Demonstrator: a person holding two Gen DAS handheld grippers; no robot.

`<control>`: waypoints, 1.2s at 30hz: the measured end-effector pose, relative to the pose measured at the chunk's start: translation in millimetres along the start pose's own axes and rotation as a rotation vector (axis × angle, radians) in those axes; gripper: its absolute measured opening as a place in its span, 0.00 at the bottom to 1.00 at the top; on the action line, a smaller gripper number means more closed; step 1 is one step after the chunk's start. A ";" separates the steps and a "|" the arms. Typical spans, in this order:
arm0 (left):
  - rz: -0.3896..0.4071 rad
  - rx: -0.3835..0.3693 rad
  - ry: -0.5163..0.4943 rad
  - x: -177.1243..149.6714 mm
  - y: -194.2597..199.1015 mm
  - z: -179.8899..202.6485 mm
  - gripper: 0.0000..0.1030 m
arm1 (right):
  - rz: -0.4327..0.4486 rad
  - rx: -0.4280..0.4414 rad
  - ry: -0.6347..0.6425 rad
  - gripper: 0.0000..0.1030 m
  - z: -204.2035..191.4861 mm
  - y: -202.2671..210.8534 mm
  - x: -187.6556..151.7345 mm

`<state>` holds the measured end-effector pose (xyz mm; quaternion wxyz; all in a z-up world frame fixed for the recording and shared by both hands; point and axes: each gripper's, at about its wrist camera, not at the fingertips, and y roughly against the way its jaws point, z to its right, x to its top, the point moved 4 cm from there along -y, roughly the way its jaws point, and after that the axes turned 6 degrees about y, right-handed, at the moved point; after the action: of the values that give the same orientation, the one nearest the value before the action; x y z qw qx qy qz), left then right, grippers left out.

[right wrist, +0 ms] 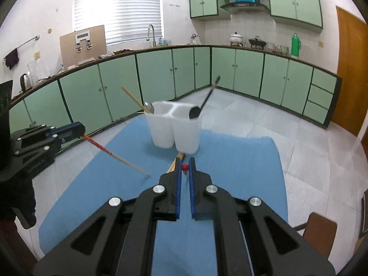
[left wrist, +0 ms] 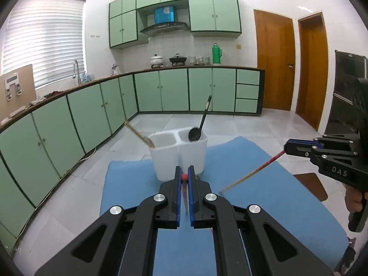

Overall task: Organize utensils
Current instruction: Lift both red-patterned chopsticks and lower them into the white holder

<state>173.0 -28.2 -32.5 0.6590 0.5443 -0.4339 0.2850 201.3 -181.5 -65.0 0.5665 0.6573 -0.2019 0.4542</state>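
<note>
Chopstick (right wrist: pixel 119 158) — clamped in left tool (right wrist: pixel 81 131).

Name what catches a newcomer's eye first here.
A white two-compartment holder stands on the blue mat, a black ladle leaning out of it. The left tongs grip a red-banded chopstick slanting down to the mat; the right tongs hold its twin.

A blue mat (right wrist: pixel 241 172) covers the table. Behind it, green cabinets (left wrist: pixel 161 89) run under a counter holding a green thermos (left wrist: pixel 216 53) and two pots (left wrist: pixel 157 60) (on a stove). Wooden doors (left wrist: pixel 274 62) stand right; blinds (right wrist: pixel 116 9) cover the window.
</note>
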 end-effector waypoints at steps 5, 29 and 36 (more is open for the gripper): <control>0.019 -0.019 -0.002 19.6 -5.7 -1.5 0.05 | -0.011 0.026 0.020 0.05 2.8 -3.5 29.2; 0.268 -0.034 -0.024 160.6 -17.8 -17.9 0.05 | 0.230 0.025 0.008 0.05 42.1 -24.4 193.9; 0.208 -0.013 -0.013 157.9 -77.7 -25.4 0.05 | 0.205 0.018 0.009 0.05 48.8 -75.0 190.4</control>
<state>318.3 -38.1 69.4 0.6265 0.4939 -0.4940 0.3456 374.1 -158.6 52.8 0.5121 0.6362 -0.2617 0.5144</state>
